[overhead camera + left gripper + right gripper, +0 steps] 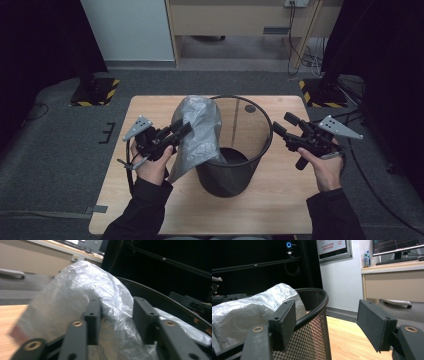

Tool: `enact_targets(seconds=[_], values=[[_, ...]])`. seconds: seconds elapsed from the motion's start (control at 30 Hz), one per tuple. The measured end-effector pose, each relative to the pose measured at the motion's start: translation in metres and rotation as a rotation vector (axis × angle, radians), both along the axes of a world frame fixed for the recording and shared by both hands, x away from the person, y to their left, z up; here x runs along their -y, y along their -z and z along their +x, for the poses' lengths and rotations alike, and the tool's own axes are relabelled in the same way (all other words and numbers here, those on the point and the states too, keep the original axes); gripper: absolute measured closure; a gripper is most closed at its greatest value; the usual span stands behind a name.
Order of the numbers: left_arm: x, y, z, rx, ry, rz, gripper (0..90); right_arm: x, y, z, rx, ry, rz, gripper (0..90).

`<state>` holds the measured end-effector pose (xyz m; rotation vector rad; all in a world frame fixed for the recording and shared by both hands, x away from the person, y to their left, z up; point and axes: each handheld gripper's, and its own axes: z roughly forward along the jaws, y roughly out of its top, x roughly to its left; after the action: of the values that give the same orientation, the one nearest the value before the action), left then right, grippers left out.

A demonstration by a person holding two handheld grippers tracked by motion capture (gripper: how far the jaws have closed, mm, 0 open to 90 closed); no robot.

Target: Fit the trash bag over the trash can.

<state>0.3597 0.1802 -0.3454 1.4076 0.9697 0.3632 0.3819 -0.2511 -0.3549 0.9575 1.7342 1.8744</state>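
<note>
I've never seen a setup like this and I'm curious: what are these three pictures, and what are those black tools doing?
A person at a wooden table holds a two-jaw gripper in each hand. The high view looks down from above; the other two come from cameras riding on the grippers, looking along their black jaws. On the table stands a black mesh bin with a clear plastic bag draped over its left rim. The left gripper has its jaws around a fold of the bag. The right gripper is open, its jaws at the bin's rim.

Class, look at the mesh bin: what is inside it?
Part of the plastic bag hangs over the rim into the bin; the rest drapes outside, by the left gripper. The bin's bottom is dark and partly covered, so other contents cannot be told.
</note>
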Motion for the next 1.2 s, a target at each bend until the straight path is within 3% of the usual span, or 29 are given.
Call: enact_targets(seconds=[0.1,0.13,0.2,0.33,0.43,0.63,0.8,1.0,1.2], values=[[-0.002,-0.006,-0.001,0.025,-0.02,0.042,76.5,0.0,0.0,0.0,0.0,0.0,-0.001,31.5],[-0.004,-0.009,-0.001,0.037,-0.003,0.038,83.9,0.0,0.0,0.001,0.0,0.0,-0.001,31.5],[-0.004,-0.017,-0.001,0.063,0.012,0.045,89.4,0.0,0.0,0.001,0.0,0.0,-0.001,31.6],[0.003,-0.038,-0.004,0.143,0.054,0.045,90.0,0.0,-0.001,0.002,-0.001,0.003,0.001,31.7],[0.019,-0.058,-0.005,0.204,0.097,0.051,90.0,0.0,0.0,0.003,-0.001,0.004,0.002,31.9],[0.052,-0.073,0.001,0.25,0.162,0.097,90.0,-0.002,0.0,0.003,0.002,0.0,0.001,32.0],[0.07,-0.063,0.011,0.215,0.185,0.15,90.0,-0.002,0.001,0.003,0.006,0.0,0.002,32.1],[0.072,-0.051,0.012,0.172,0.191,0.211,87.5,-0.001,0.002,0.002,0.011,-0.002,0.005,32.2],[0.073,-0.043,0.012,0.141,0.207,0.226,84.4,-0.001,0.001,0.001,0.008,-0.001,0.007,32.2]])
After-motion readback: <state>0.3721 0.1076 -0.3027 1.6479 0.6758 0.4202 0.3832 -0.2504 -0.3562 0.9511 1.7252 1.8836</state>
